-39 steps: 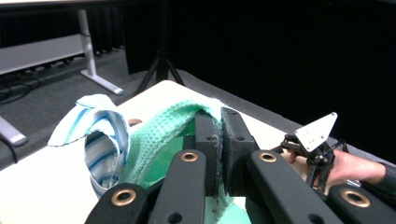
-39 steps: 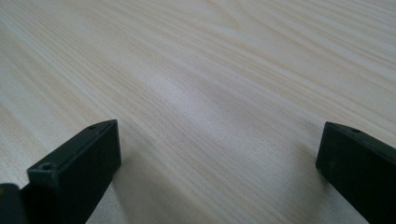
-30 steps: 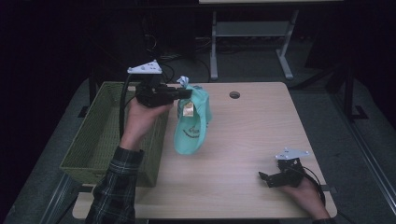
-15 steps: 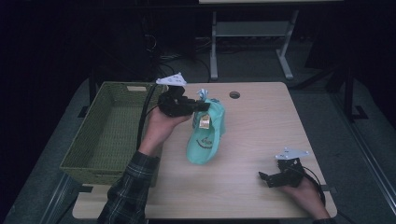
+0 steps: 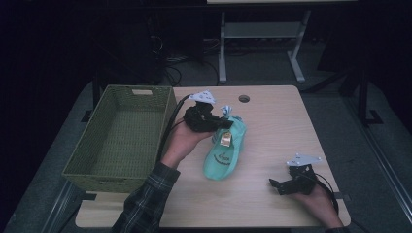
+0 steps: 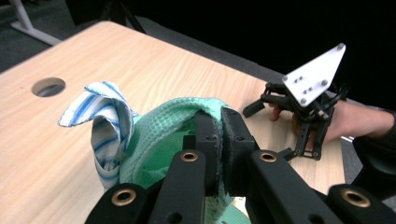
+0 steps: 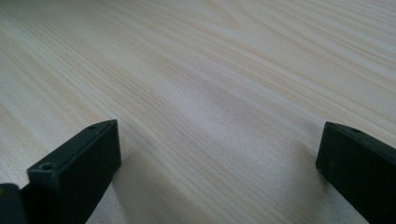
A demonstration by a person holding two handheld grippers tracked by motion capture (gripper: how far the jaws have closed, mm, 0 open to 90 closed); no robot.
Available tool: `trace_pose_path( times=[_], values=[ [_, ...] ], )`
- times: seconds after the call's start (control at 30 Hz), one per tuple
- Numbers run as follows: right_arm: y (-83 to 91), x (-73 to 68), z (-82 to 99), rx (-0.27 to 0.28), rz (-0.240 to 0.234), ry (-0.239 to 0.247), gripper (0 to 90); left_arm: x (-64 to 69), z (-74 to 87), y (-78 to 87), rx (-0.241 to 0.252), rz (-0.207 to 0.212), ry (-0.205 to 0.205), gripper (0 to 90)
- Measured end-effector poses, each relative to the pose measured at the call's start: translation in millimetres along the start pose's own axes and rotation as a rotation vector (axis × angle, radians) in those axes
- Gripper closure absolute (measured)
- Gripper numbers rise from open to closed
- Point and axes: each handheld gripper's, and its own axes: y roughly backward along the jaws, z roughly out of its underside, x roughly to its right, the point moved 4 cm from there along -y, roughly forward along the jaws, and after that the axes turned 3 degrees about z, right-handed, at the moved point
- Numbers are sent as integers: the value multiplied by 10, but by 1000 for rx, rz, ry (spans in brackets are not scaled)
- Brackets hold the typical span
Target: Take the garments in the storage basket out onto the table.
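The left gripper is clenched on a mint-green waffle cloth, lowered beside the green woven basket. Judging by this, basketing it remains; the right gripper rests released on the wooden worktop.

A green woven basket stood empty just left of the left gripper. A round hole in the wooden table lay just beyond it.
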Motion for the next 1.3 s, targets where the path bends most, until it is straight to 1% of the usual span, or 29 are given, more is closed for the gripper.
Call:
trace_pose_path(
  times=[0.03, 0.07, 0.1, 0.13, 0.17, 0.2, 0.33, 0.4, 0.43, 0.47, 0.53, 0.57, 0.6, 0.63, 0.67, 0.7, 0.73, 0.77, 0.8, 0.83, 0.87, 0.93, 0.97, 1.0, 1.03, 1.13, 1.3],
  values=[
    [0, 1, 0, -1, 1, 1, 0, 2, 21, -38, -10, 3, -3, 864],
    [0, 1, 0, -1, 1, 1, 0, 2, 21, -38, -10, 3, -3, 864],
    [0, 1, 0, 0, 1, 1, 0, 12, 74, -115, -31, -2, -7, 864],
    [0, 1, 0, 0, 1, 1, 0, 12, 74, -115, -31, -2, -7, 864],
    [0, 0, 0, -1, 1, 1, 0, 12, 139, -191, -48, 4, -1, 864],
    [0, 0, 0, -1, 1, 1, 0, 12, 139, -191, -48, 4, -1, 864],
    [0, 0, 0, -1, 1, 1, 0, 7, 280, -333, -84, 3, 11, 864],
    [0, 1, 0, -1, 1, 1, 0, 0, 352, -385, -108, 1, 9, 863],
    [0, 1, 0, -1, 1, 1, 0, -5, 420, -435, -125, 3, 9, 863],
    [0, 1, 0, -1, 1, 1, 0, -5, 420, -435, -125, 3, 9, 863],
    [1, 0, 0, -1, 0, 0, 0, -9, 488, -482, -150, -7, 5, 863],
    [1, 0, 1, -2, 3, 0, 0, -14, 551, -529, -168, -14, -1, 863],
    [1, 0, 1, -2, 3, 0, 0, -14, 551, -529, -168, -14, -1, 863],
    [3, 0, 3, -3, 4, 0, 0, -13, 582, -553, -179, -16, 3, 862],
    [3, 0, 3, -3, 5, -1, 0, -17, 647, -602, -204, -20, -1, 862],
    [3, 0, 3, -2, 4, -1, 0, -20, 685, -634, -214, -18, 0, 862],
    [3, 0, 3, -2, 4, -1, 0, -20, 685, -634, -214, -18, 0, 862],
    [3, 0, 3, -3, 5, 0, 0, -31, 755, -693, -231, -22, 4, 861],
    [3, 0, 3, -3, 5, 0, 0, -31, 755, -693, -231, -22, 4, 861],
    [3, 0, 3, -3, 5, 0, 0, -48, 809, -740, -247, -12, 9, 861],
    [3, 0, 3, -3, 5, 0, 0, -51, 831, -763, -250, -14, 16, 859],
    [3, 0, 3, -3, 5, 0, 0, -56, 851, -784, -255, -12, 15, 859],
    [3, 0, 3, -2, 5, 0, 0, -59, 893, -827, -269, -11, 20, 858],
    [3, 0, 3, -2, 5, 0, 0, -59, 893, -827, -269, -11, 20, 857],
    [4, 0, 4, -3, 5, 0, 0, -65, 927, -857, -276, -8, 24, 855],
    [3, 0, 3, -2, 5, -1, 0, -70, 932, -864, -275, -4, 27, 831],
    [4, 0, 4, -3, 6, -1, 0, -42, 856, -777, -248, -13, 27, 670]
  ],
)
